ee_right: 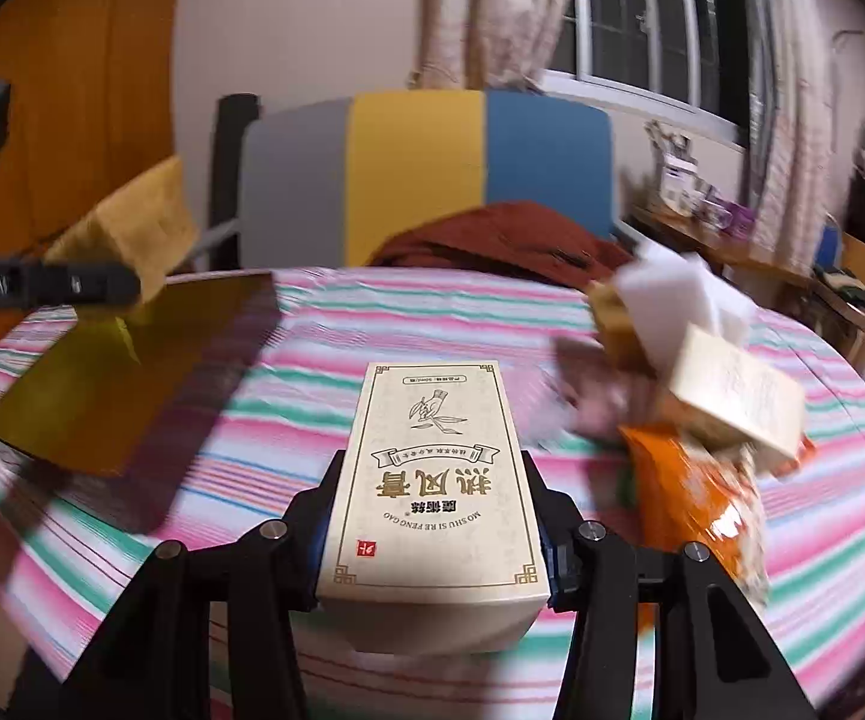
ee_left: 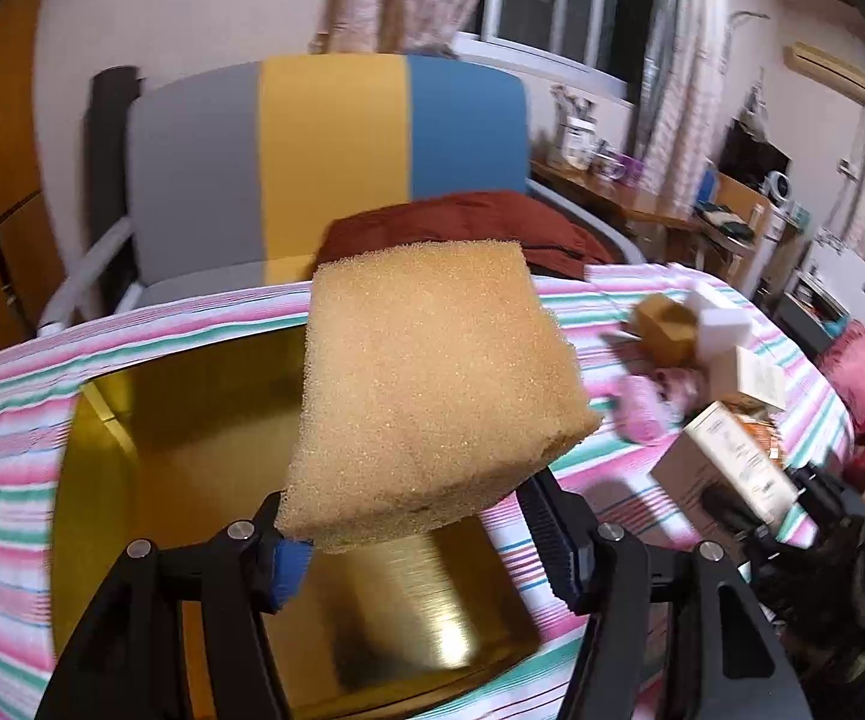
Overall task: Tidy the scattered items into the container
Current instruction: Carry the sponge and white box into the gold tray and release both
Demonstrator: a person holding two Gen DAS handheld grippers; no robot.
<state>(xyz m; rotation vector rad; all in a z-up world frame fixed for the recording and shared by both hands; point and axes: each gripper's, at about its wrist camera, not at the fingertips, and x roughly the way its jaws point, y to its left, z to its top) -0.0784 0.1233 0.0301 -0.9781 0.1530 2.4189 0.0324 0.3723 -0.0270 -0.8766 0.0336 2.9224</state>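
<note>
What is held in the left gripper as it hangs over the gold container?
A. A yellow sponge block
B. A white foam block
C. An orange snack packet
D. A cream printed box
A: the left wrist view shows the yellow sponge block clamped in the left gripper above the gold container.

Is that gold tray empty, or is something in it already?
Empty, as far as shown: the gold tray shows only bare shiny floor. The yellow sponge, held in the left gripper, covers part of it.
</note>
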